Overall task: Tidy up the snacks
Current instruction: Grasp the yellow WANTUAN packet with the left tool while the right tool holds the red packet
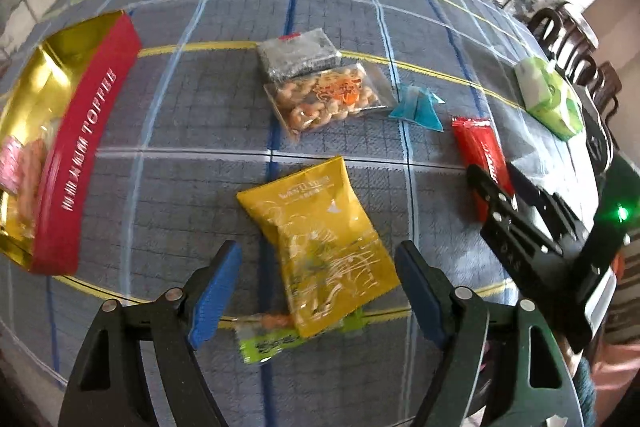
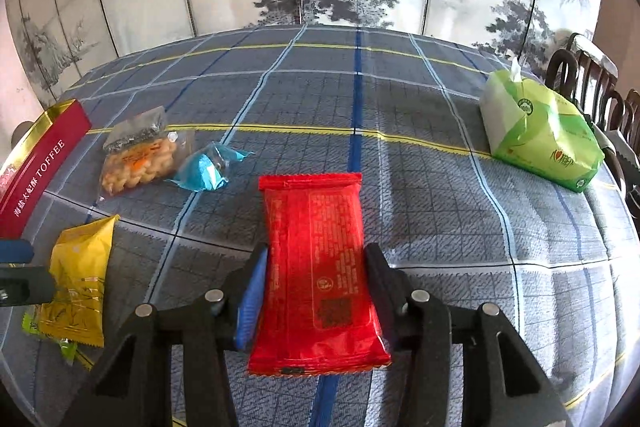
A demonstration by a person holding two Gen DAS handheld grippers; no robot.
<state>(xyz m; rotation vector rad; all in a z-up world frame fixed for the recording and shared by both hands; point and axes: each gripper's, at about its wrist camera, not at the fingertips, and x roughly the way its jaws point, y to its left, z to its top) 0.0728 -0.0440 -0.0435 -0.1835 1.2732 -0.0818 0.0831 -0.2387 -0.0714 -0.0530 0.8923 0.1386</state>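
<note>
While the red packet [image 2: 318, 279] was lying lengthwise between the fingers of the right gripper [image 2: 316, 291], both pads were seen against its long sides, so it was judged to be clamped there, about half closed on it. In the left wrist view the same packet was seen with its far end towards the green tissue pack [image 1: 550, 99]. Whether it was already lifted off the checked tablecloth [image 2: 460, 207] could not be told.

The left gripper [image 1: 320, 295] was held wide open above the yellow packet [image 1: 320, 247], one pad on each side and neither one touching it. A small green sachet [image 1: 272, 341] was partly hidden under the near end of this yellow packet.

For the step to be done well, the red packet should be kept level and carried towards the red toffee box [image 1: 76, 155], which stood open at the left edge of the table, well apart from it. A soft grip was advised, because the content could probably be crushed. The left fingers should be lowered straight down and closed across the narrow width of the yellow packet, so that the sachet below was not caught together.
</note>
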